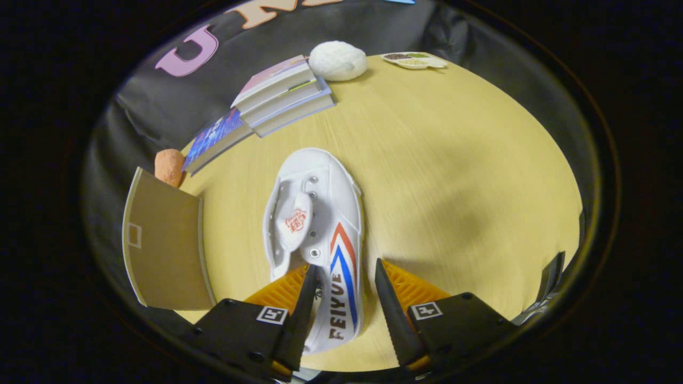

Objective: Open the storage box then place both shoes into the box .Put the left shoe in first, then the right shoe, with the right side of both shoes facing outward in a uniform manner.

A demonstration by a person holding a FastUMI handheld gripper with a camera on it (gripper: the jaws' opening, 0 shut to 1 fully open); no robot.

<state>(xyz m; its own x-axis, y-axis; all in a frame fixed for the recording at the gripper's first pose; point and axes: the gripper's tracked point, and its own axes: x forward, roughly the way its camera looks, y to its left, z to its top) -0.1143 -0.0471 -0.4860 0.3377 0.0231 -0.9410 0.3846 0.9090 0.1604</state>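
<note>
The white shoe (320, 234) lies on the desk (453, 176), its heel end between the jaws and its toe pointing away beyond them. The gripper (341, 309) stands open, one finger at each side of the heel; whether either touches it I cannot tell. To the left stands a brown flap (163, 245), probably the storage box's raised lid, so the opening step looks done, though the box's inside is hidden. This shoe is not yet boxed. Beyond lie stacked books (283, 96), a white ball (338, 61), an orange ball (169, 166) and a small dish (415, 60) holding bits.
</note>
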